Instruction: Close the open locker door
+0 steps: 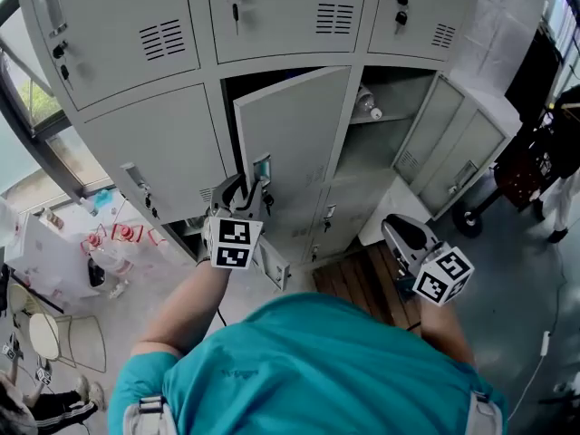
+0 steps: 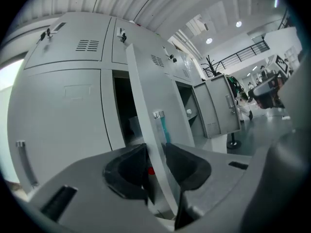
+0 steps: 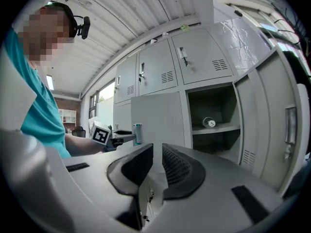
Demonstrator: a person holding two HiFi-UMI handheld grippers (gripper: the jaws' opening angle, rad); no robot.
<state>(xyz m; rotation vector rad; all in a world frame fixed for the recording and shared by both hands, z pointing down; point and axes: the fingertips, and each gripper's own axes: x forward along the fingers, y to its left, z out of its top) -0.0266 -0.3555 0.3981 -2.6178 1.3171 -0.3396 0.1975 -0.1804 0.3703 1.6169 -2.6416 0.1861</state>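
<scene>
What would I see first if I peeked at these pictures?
First, the half-open grey locker door in the middle of the locker wall, with the left gripper pinching its edge near the handle. To its right, another locker stands wide open, with a bottle lying on its shelf. The right gripper hangs empty lower down, at the right.

The locker door (image 1: 290, 143) is pale grey, and its handle (image 1: 262, 170) shows teal. The left tool (image 1: 243, 191) and right tool (image 1: 395, 229) are grey with black-and-white square markers. The person's shirt (image 1: 308, 370) is teal.
</scene>
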